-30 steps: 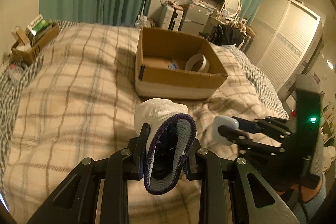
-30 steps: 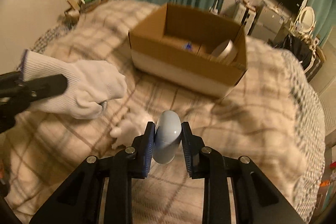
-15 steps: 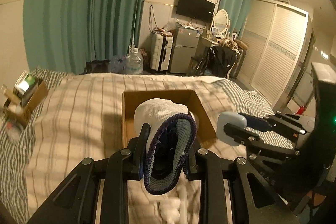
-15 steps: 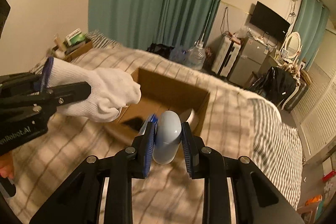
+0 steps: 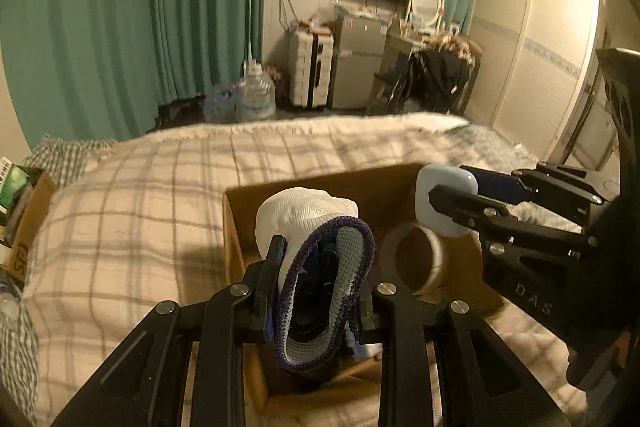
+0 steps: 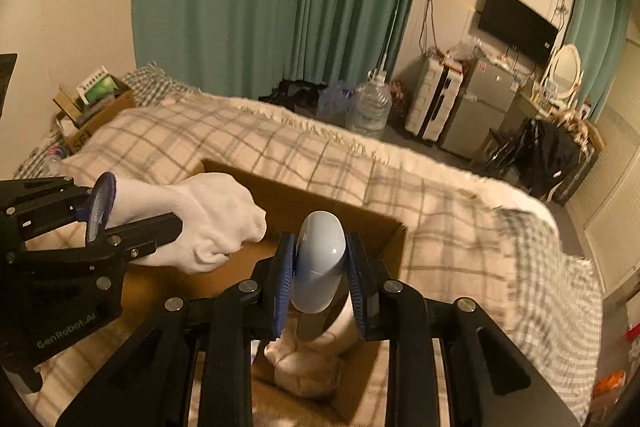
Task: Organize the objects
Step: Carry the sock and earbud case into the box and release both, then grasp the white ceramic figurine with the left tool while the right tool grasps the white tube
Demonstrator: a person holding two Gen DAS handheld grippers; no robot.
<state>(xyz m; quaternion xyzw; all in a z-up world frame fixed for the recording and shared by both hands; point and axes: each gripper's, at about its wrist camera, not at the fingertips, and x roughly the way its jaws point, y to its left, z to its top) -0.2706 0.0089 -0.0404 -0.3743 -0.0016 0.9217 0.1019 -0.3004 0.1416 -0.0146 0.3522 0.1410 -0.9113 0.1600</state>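
My left gripper [image 5: 318, 281] is shut on a white sock with a purple cuff [image 5: 304, 215] and holds it over the open cardboard box [image 5: 234, 227] on the bed. The sock also shows in the right wrist view [image 6: 212, 223], beside the left gripper [image 6: 152, 227]. My right gripper [image 6: 320, 267] is shut on a pale blue rounded case [image 6: 320, 259] and holds it over the same box [image 6: 384, 227]. The case and the right gripper show in the left wrist view [image 5: 444, 203]. A tape roll [image 5: 416, 259] lies inside the box.
The box sits on a bed with a plaid blanket [image 6: 280, 155]. A small box of items [image 6: 96, 99] stands at the bed's far left. Beyond the bed are teal curtains [image 5: 160, 7], a water jug [image 6: 370, 107], a small fridge [image 6: 480, 103] and a wardrobe [image 5: 532, 59].
Both grippers have moved forward with their loads, from in front of the box to over its opening. The box now fills the lower part of both views.
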